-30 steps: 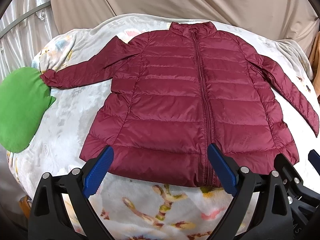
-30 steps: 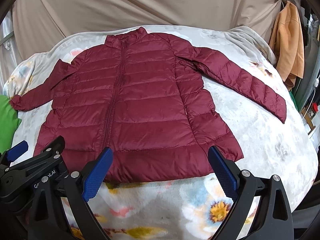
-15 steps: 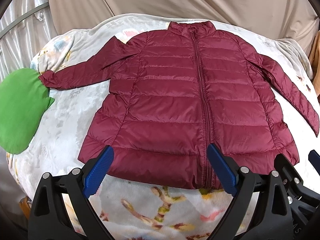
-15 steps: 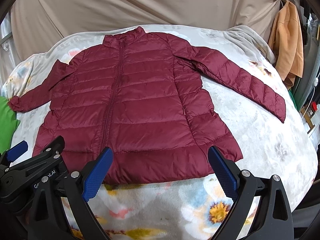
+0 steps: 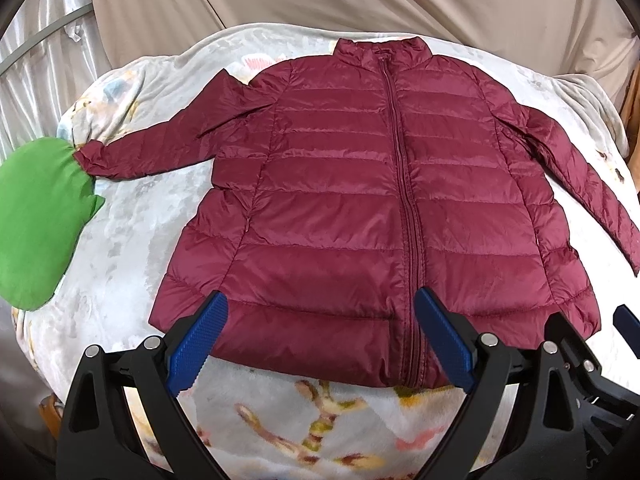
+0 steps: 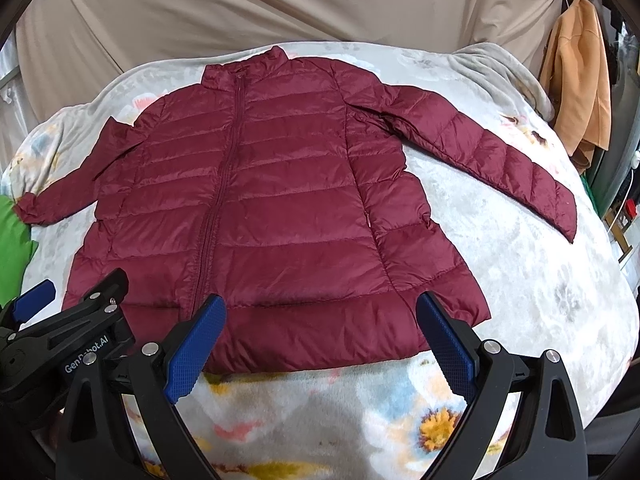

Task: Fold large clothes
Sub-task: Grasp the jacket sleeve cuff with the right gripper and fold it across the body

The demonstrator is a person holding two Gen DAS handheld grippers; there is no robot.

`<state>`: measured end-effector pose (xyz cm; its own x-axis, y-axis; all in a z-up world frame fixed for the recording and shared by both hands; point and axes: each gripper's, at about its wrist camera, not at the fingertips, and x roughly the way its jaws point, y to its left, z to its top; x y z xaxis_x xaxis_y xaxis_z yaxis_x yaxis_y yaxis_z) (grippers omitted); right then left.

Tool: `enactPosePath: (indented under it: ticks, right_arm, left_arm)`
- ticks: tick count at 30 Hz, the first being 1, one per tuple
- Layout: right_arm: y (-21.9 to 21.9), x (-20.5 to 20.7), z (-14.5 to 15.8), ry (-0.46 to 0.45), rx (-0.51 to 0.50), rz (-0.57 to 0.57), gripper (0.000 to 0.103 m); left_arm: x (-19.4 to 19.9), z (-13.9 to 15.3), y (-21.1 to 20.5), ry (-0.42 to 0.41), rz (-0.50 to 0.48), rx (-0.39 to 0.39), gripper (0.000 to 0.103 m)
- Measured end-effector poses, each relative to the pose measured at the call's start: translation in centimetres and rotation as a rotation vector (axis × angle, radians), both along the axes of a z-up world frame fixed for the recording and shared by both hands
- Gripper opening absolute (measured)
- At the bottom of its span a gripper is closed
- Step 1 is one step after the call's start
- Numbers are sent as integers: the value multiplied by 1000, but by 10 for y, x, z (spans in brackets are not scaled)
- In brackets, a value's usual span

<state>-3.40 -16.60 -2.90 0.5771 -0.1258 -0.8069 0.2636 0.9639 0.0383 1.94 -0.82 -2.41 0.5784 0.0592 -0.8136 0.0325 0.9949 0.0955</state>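
Note:
A maroon quilted puffer jacket lies flat and zipped on a floral blanket, collar away from me, both sleeves spread outward. It also shows in the right wrist view. My left gripper is open and empty, hovering over the jacket's hem left of the zipper. My right gripper is open and empty over the hem right of the zipper. Each gripper shows at the edge of the other's view.
The floral blanket covers the bed. A green cushion lies at the left, touching the left cuff. A beige sheet hangs behind. An orange garment hangs at the right.
Both grippers have drifted slightly; the jacket sits a touch further left in the views. Nothing was grasped.

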Motion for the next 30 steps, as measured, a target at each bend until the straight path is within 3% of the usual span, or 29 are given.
enactPosePath:
  ticks: [5,8,14,19,23,25,27,29,30]
  right_arm:
    - [-30,15,-5,-7,22,-30,94]
    - [-82,28,-10,-13,68,-122,94]
    - [-249,40,-30,-60,215,-418,94]
    - [-378,16,-55,-117,290,-712,94]
    - [-436,-9,-74,-125,304,-899,94]
    - [-440,-10,-83,-108,319,-921,94]
    - [-447,-9,-93,-105,359,-917,90]
    - [-445,0,-100,-110,405,-893,69]
    - [-442,4,-99,-120,413,-876,64]
  left_arm:
    - [14,-1,-2,14,9,-23,92]
    - [29,-3,1,36,34,-44,92]
    - [59,-9,13,35,100,-65,92]
    - [79,-13,25,31,165,-28,92]
    - [90,-15,37,33,210,-10,92]
    - [95,-16,41,34,227,-4,92]
    - [98,-18,43,36,235,-1,92]
    - [102,-19,44,41,240,0,92]
    - [103,-20,44,45,242,-3,92]
